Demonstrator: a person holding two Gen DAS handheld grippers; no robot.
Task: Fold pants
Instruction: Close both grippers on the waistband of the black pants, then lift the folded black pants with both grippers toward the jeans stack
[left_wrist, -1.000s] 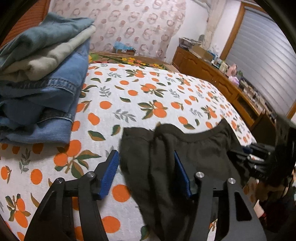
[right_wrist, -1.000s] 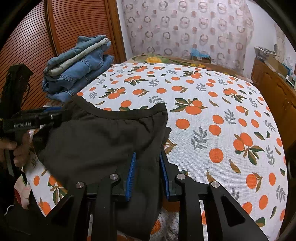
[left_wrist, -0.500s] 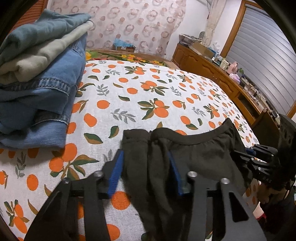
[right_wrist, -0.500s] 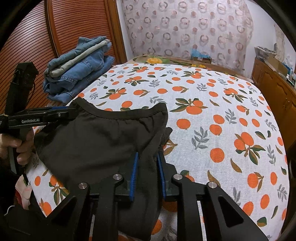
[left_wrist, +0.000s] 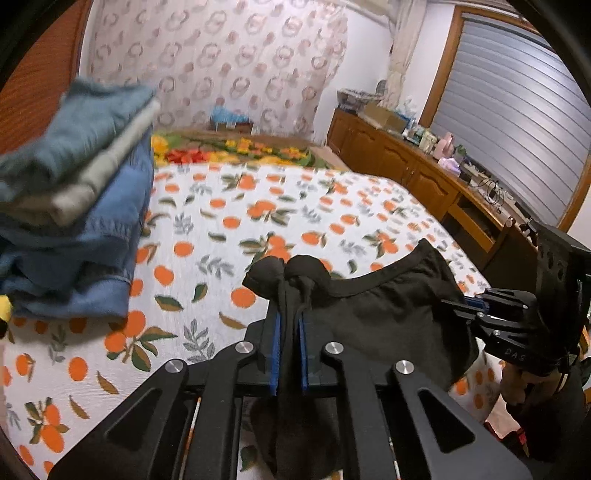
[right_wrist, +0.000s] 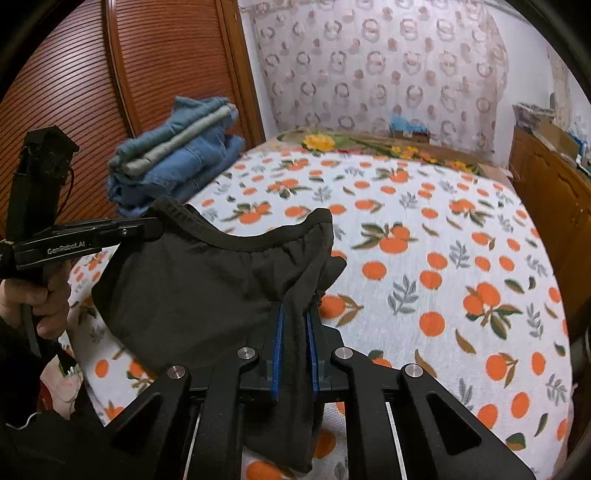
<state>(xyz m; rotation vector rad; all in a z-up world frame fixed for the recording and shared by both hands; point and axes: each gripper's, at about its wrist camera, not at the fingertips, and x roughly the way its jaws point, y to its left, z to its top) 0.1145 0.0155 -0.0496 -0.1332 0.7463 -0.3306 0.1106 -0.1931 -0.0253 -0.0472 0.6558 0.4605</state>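
Now clamped at both waist corners: dark pants (right_wrist: 207, 280), raised off the orange-print bedspread (right_wrist: 461, 236).
Left gripper (left_wrist: 290, 328) just closed, pinching bunched waistband; right gripper (right_wrist: 294, 332) just closed too, gripping the opposite corner. Beyond the pants, near the bedspread's far left edge, stacked folded jeans (right_wrist: 177, 166), somewhat blurred, perhaps four pieces.

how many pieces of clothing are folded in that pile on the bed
3 can be told apart in the stack: a teal piece on top, a grey-green one in the middle, blue denim underneath. More may be hidden.
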